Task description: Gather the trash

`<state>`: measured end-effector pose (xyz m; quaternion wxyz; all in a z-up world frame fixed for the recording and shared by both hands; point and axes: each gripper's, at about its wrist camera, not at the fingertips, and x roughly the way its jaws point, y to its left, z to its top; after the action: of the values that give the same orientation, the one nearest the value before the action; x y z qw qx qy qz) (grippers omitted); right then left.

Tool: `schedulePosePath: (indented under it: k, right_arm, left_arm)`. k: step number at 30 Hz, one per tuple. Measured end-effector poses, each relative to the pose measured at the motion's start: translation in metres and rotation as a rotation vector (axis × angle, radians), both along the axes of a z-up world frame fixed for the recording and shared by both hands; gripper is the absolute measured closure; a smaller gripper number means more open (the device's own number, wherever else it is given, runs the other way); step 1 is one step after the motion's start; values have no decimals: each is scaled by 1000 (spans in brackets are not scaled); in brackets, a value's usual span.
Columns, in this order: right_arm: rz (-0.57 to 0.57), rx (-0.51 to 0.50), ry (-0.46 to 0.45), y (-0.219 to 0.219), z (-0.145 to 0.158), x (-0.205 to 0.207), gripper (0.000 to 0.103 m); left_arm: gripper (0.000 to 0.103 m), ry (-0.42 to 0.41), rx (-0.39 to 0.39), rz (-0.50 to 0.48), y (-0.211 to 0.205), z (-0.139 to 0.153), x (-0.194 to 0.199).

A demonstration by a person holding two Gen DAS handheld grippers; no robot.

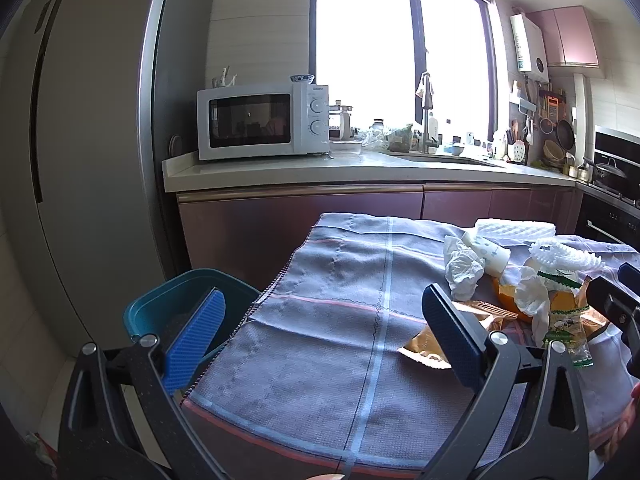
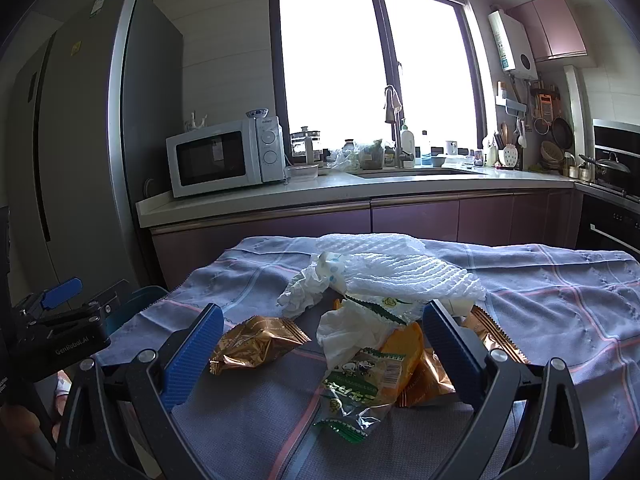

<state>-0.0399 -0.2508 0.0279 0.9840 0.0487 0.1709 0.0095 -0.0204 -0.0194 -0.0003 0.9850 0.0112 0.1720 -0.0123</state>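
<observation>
A pile of trash lies on a grey checked cloth (image 2: 560,304): a gold wrapper (image 2: 256,344), a green snack wrapper (image 2: 356,388), an orange packet (image 2: 404,344), crumpled white tissue (image 2: 304,292) and white foam netting (image 2: 400,272). My right gripper (image 2: 320,356) is open, its blue fingers either side of the pile, just above the cloth. My left gripper (image 1: 320,340) is open and empty over the cloth's left part, left of the pile (image 1: 520,292). A teal bin (image 1: 168,308) stands beside the table's left edge, behind the left finger.
A tall grey fridge (image 1: 80,160) stands at the left. A counter (image 1: 360,168) with a white microwave (image 1: 260,120), a sink and clutter runs behind the table, under a bright window. A stove with a pot (image 2: 608,168) is at the right.
</observation>
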Motion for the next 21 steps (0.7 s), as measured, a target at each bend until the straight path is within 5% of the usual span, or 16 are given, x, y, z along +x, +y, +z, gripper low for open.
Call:
schedulePosePath:
  k: [13, 21]
  right_arm:
    - [4, 21, 12, -12, -1, 0, 7]
    - [-55, 36, 67, -41, -10, 1, 7]
  left_arm:
    - [6, 27, 1, -39, -6, -3, 8]
    - [6, 100, -21, -161, -25, -7, 25]
